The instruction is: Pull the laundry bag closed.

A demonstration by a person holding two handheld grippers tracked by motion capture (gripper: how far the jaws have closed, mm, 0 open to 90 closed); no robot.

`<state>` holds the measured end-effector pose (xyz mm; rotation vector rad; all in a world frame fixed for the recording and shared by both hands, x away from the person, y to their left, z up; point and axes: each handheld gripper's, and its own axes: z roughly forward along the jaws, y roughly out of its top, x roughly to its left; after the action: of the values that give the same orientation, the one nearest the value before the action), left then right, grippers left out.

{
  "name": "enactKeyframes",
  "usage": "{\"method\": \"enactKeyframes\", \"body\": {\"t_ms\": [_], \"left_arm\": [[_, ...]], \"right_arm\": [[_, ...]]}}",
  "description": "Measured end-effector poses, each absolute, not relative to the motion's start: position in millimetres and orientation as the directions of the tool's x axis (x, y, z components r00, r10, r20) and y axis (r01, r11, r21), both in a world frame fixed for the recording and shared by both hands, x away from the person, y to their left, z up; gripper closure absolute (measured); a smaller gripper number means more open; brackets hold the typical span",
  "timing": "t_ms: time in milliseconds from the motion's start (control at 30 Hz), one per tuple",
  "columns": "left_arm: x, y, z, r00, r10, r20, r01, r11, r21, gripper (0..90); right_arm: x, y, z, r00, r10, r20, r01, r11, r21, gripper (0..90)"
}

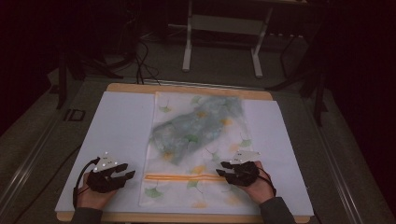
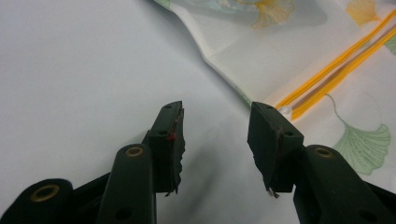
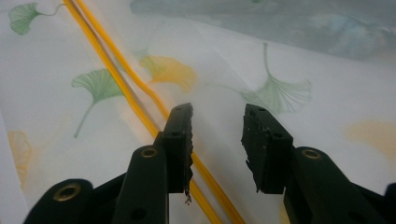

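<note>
A white mesh bag (image 1: 187, 140) printed with green and yellow ginkgo leaves lies flat in the middle of the table, with a grey-green garment (image 1: 196, 126) showing through it. An orange zipper (image 1: 184, 177) runs across its near end. My left gripper (image 1: 125, 176) rests open on the white sheet just left of the bag, nothing between its jaws. In the left gripper view my left gripper (image 2: 215, 140) points at the zipper's white end (image 2: 285, 110). My right gripper (image 1: 222, 170) hovers open over the bag's right part, and in the right gripper view my right gripper (image 3: 215, 140) stands over the zipper (image 3: 135, 107).
A white sheet (image 1: 116, 135) covers the wooden table (image 1: 187, 88), whose edges show at front and back. Beyond the table stand a white metal frame (image 1: 224, 42) and dark cables on the floor. White sheet lies bare on both sides of the bag.
</note>
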<state>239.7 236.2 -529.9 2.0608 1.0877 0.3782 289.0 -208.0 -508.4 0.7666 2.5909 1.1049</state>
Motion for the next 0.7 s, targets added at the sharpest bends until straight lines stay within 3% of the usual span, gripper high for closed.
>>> {"method": "enactKeyframes", "body": {"t_ms": [700], "left_arm": [[241, 237, -530, 0.596, 0.799, -0.079, 0.582, -0.362, 0.728, 53.6]], "right_arm": [[294, -158, -502, -0.876, 0.482, 0.008, 0.329, 0.587, 0.740, 61.3]]}}
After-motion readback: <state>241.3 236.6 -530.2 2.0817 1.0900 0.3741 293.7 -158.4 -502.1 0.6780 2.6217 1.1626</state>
